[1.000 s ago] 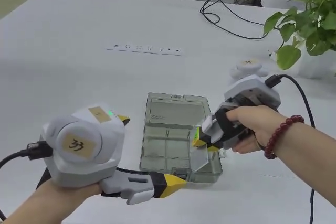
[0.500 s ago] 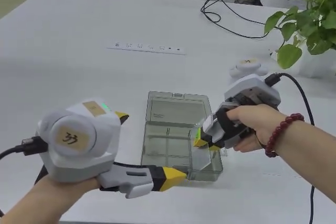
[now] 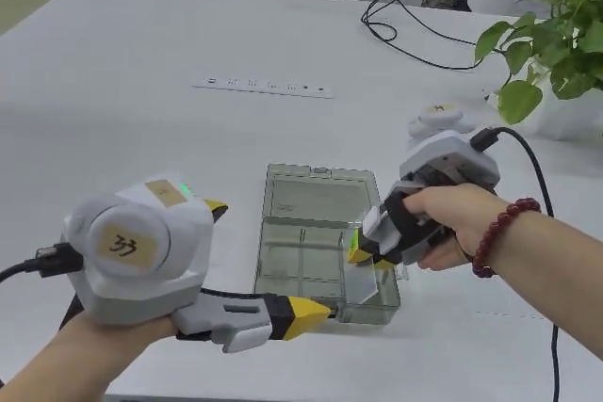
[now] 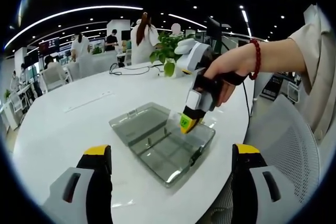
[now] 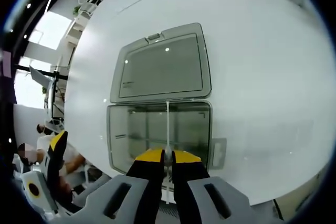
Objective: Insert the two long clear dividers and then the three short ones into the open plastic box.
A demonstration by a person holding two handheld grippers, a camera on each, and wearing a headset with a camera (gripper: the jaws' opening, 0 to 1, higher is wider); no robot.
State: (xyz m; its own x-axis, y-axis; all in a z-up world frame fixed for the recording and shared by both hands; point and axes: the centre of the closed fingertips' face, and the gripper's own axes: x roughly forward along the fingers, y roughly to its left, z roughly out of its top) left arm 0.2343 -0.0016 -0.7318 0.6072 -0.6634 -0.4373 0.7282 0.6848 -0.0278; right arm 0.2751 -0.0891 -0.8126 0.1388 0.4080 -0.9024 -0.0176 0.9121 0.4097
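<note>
The open clear plastic box point(image 3: 283, 275) lies on the white table, its lid point(image 3: 316, 197) folded flat behind the tray. Thin clear partitions stand inside the tray point(image 5: 131, 129). My right gripper point(image 3: 363, 253) hovers over the tray's right end, shut on a short clear divider point(image 3: 361, 284) that hangs down into the box. The right gripper view has that divider point(image 5: 167, 129) edge-on between the closed yellow tips point(image 5: 167, 156). My left gripper point(image 3: 262, 261) is held at the box's left front, jaws wide open and holding nothing; in its own view point(image 4: 171, 153) the box point(image 4: 157, 140) lies ahead.
A white power strip point(image 3: 262, 87) lies further back on the table, a black cable point(image 3: 405, 30) at the far right. A potted plant point(image 3: 546, 35) and a small white round object point(image 3: 435, 120) stand right of the box. People and chairs are beyond the table.
The right gripper has stayed over the tray's right end with the divider, shifting only slightly. The left gripper has drifted a little lower and to the left.
</note>
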